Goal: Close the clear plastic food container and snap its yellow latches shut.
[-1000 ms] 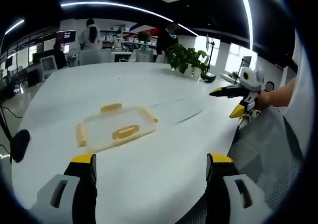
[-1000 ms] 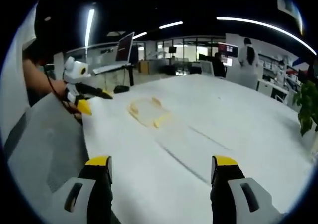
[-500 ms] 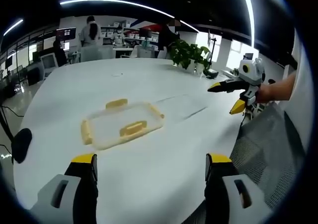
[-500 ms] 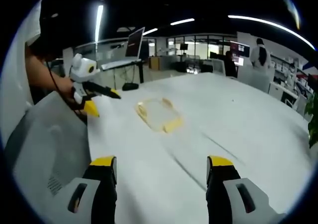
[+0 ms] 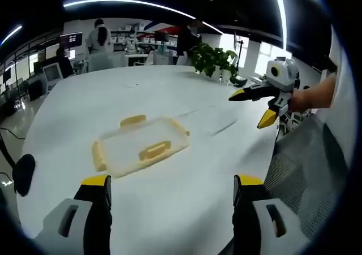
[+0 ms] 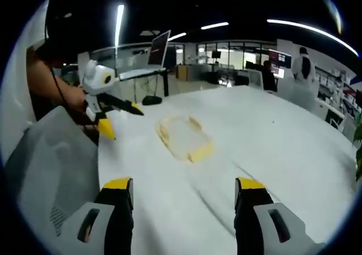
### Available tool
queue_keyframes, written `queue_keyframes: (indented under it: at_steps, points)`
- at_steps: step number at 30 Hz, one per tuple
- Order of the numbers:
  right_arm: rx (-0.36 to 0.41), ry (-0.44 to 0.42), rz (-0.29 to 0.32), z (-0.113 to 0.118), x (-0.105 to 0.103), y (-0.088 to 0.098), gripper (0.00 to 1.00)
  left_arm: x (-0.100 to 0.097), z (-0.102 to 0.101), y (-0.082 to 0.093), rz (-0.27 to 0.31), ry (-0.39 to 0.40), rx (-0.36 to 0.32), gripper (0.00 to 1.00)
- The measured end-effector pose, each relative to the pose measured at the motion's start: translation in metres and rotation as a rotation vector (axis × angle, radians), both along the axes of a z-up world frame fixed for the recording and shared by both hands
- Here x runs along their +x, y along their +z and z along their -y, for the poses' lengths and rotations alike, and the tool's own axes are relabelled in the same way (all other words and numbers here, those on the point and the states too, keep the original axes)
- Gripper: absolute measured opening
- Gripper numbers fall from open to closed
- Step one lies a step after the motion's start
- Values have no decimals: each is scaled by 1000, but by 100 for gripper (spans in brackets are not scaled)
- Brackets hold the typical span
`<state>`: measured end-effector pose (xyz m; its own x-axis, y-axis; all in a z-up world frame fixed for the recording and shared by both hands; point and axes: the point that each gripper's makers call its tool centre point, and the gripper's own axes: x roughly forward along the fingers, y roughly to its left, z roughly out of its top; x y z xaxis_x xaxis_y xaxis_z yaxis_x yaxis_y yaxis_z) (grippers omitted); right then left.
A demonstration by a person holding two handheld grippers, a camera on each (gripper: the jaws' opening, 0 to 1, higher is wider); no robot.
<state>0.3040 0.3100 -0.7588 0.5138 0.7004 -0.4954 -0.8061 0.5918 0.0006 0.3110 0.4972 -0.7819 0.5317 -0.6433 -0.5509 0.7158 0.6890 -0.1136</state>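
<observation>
Left gripper view: clear plastic food container with yellow latches (image 5: 140,146) lies flat on the white worktop (image 5: 169,210), lid apparently on. Left tongs (image 5: 169,190) and right tongs (image 6: 184,190) gape wide, empty, approaching; next, press a latch down.

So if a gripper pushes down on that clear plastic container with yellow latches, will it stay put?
The clear plastic container with yellow latches looks shallow and empty, so probably light. On the smooth white table it may slide rather than tip. Its thin walls likely flex slightly.
</observation>
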Motion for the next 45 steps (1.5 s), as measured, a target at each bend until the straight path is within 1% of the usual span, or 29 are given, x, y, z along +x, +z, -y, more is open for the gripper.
queue_keyframes:
  at_steps: [5, 9, 16, 25, 29, 31, 33, 34, 35, 37, 40, 43, 45]
  points:
    - [-35, 38, 6, -6, 0, -5, 72, 2, 0, -2, 4, -14, 19, 90]
    - [-55, 70, 9, -11, 2, -6, 70, 3, -1, -5, 7, -38, 47, 89]
    - [-79, 107, 22, -18, 13, -4, 67, 9, -6, -9, 22, -83, 113, 85]
    - [-117, 163, 10, -31, 24, -10, 65, 20, -11, -9, 41, -125, 165, 84]
    - [-143, 195, 14, -38, 28, -13, 65, 24, -13, -12, 47, -159, 206, 82]
    - [-195, 212, 13, -38, 31, -19, 62, 25, -14, -15, 41, -179, 224, 81]
    - [-176, 212, -3, -43, 35, -18, 62, 26, -14, -18, 19, -194, 227, 81]
    - [-160, 213, -14, -46, 35, -17, 62, 27, -14, -19, 21, -198, 229, 80]
    - [-172, 221, -19, -47, 38, -19, 62, 28, -14, -20, 19, -206, 239, 80]
    - [-222, 242, -10, -46, 42, -24, 61, 30, -15, -23, 15, -220, 255, 80]
    - [-217, 251, -14, -51, 47, -24, 61, 33, -16, -24, 18, -233, 277, 77]
    - [-242, 265, -13, -53, 52, -27, 60, 37, -18, -26, 27, -270, 313, 74]
    - [-241, 272, -14, -56, 54, -28, 60, 40, -20, -26, 34, -289, 337, 72]
